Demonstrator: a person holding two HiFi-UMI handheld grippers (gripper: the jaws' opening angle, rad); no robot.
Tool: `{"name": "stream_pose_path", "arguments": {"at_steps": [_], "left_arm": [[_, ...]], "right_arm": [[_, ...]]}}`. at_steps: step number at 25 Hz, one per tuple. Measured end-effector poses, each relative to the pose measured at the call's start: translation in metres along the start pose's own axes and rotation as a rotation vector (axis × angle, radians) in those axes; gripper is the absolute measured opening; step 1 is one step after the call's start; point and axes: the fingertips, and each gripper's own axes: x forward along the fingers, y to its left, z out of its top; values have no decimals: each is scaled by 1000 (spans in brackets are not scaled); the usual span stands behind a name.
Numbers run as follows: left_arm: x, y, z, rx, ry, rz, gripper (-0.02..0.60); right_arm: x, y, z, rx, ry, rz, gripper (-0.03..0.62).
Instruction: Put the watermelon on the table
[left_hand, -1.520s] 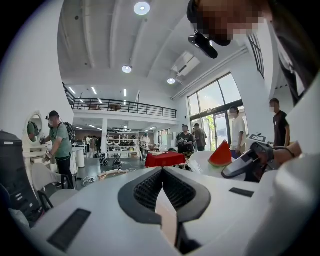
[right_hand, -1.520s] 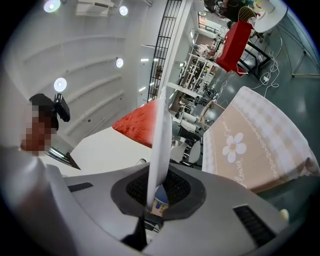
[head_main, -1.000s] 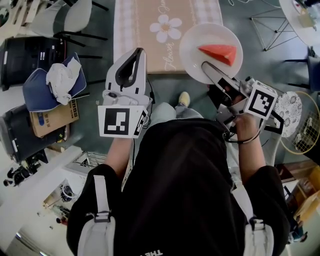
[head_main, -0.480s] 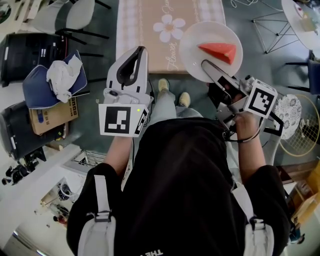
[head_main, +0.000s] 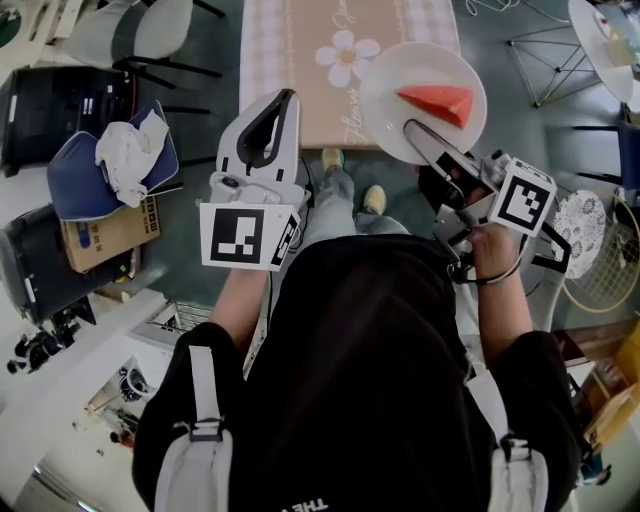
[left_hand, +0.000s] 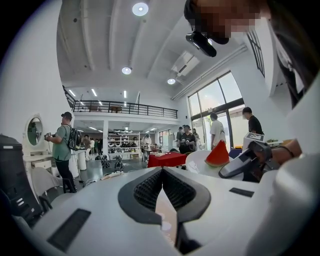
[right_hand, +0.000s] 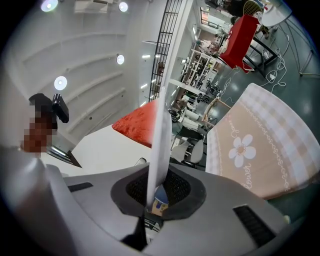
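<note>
Approach was what the last second showed. In the head view the beige cloth-covered table (head_main: 300, 90) was seen shifted slightly to the right, so more of its near right corner was overlapped by the round white plate (head_main: 390, 75). Two pale shoes (head_main: 333, 158) were caught mid-step on the grey floor below. The plate's place against the right gripper (head_main: 412, 128) was unchanged. From this it was judged that the load was being walked up to the table and that setting down had not begun.

The red triangular watermelon wedge (head_main: 440, 103) was lying on the plate's far side, clear of the jaws. The right gripper's jaws were pinched nearly closed on the plate's near rim. The left gripper (head_main: 283, 98) was held with its jaws brought together on nothing, beside the table's near edge.

Counted: one watermelon wedge, one plate, one table bearing one printed flower (head_main: 347, 55), two grippers and two shoes.
</note>
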Motion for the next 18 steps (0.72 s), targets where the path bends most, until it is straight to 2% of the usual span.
{"name": "stream_pose_path", "arguments": {"at_steps": [18], "left_arm": [[44, 50, -5, -14, 4, -46, 12]], "right_arm": [[53, -17, 29, 2, -17, -30, 26]]}}
